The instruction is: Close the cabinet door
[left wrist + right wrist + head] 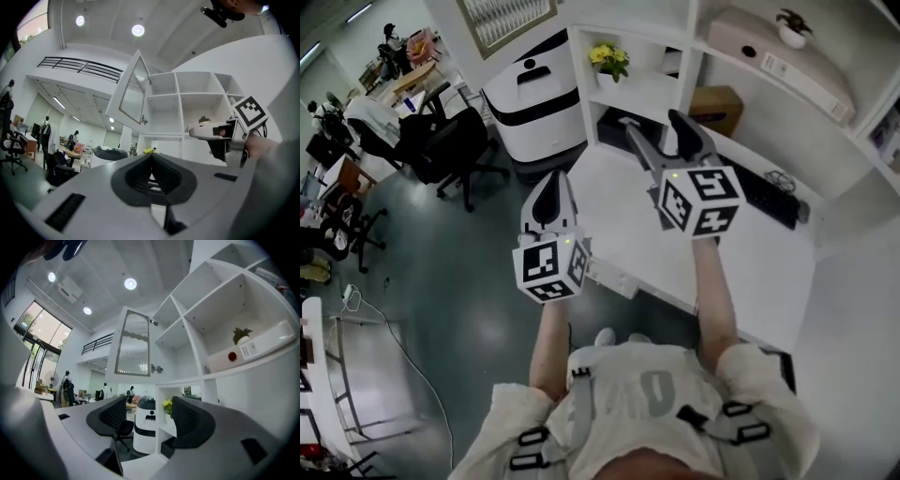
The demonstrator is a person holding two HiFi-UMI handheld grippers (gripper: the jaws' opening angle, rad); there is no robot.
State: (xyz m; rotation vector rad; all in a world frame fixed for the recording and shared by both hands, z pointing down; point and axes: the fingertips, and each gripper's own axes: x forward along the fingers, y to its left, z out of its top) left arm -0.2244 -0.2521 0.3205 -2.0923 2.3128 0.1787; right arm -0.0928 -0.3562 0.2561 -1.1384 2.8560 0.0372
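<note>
Ribbed-glass cabinet door [132, 343] hung open, up-left ahead, long axis upright | right gripper [149, 404] spread, empty, likely nearer | left gripper [151, 159] pressed together, empty

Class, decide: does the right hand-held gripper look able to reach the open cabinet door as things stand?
Probably yes: the right hand-held gripper is open and empty, and nothing shows between it and the cabinet door above.

Bright, even indoor light, fisheye views.
Ceiling lamps [138, 30] glared overhead; edges bowed and darkened, foreground soft.
</note>
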